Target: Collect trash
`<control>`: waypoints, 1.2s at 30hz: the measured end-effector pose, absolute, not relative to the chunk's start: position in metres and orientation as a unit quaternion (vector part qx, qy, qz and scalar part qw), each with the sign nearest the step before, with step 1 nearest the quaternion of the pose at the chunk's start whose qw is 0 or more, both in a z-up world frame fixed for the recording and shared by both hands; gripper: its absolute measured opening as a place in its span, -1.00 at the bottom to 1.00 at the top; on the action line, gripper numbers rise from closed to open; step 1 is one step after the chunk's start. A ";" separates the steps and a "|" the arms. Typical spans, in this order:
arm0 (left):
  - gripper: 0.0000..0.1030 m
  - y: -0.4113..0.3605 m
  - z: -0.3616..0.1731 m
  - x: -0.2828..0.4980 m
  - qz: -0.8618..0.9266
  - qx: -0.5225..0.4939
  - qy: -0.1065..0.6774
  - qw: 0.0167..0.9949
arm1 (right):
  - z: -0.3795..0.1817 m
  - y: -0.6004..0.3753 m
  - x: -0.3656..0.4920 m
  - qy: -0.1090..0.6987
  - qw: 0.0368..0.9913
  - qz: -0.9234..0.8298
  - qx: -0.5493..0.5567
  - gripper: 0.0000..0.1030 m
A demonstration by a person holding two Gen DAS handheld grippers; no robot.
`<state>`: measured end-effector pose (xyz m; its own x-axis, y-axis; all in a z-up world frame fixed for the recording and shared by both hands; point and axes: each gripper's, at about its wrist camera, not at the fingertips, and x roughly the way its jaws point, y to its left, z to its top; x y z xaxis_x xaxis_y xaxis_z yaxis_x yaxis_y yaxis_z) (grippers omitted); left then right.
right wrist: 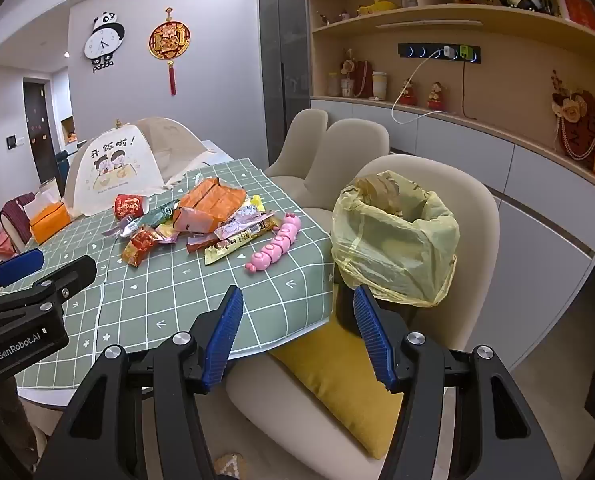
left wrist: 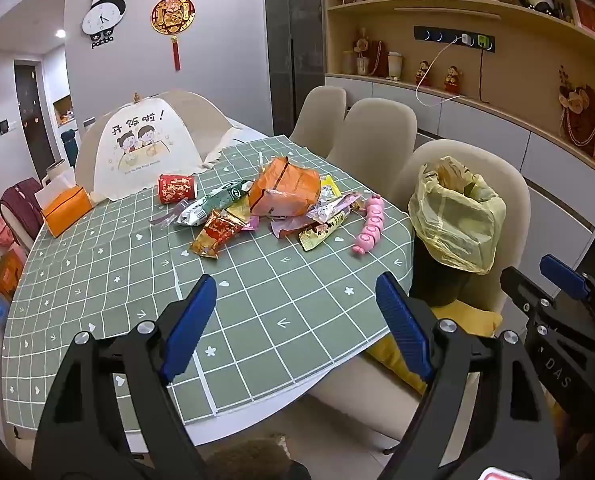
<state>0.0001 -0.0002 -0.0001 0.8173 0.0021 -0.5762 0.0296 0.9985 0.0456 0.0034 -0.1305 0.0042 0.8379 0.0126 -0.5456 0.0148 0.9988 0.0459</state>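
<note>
A pile of snack wrappers (left wrist: 265,208) lies on the green checked tablecloth (left wrist: 117,280), topped by a crumpled orange bag (left wrist: 285,190); the pile also shows in the right wrist view (right wrist: 213,224). A bin lined with a yellow bag (left wrist: 455,216) stands on the chair beside the table, also in the right wrist view (right wrist: 393,236). My left gripper (left wrist: 295,308) is open and empty over the table's near part. My right gripper (right wrist: 297,320) is open and empty, near the table edge in front of the bin.
A pink toy (left wrist: 369,224), a red cup (left wrist: 176,188), an orange tissue box (left wrist: 66,210) and a mesh food cover (left wrist: 145,144) are on the table. Beige chairs (left wrist: 373,136) line the right side; a yellow cushion (right wrist: 337,380) lies on the nearest seat. Shelves stand behind.
</note>
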 end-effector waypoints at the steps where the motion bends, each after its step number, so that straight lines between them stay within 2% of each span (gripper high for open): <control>1: 0.52 0.000 0.000 0.000 -0.008 0.026 0.301 0.953 | 0.004 -0.131 0.003 0.285 0.958 -0.001 0.025 0.06; 15: 0.52 -0.008 -0.014 0.001 -0.012 0.027 0.306 0.952 | 0.001 -0.143 0.002 0.288 0.957 -0.007 0.033 0.06; 36: 0.52 -0.010 -0.003 0.002 -0.029 0.039 0.304 0.951 | 0.004 -0.142 0.001 0.290 0.956 -0.021 0.037 0.06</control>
<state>0.0019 -0.0102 -0.0027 0.8133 -0.0316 -0.5810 0.0794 0.9952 0.0571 0.0010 -0.1423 0.0040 0.8313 -0.0182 -0.5555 0.0614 0.9963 0.0593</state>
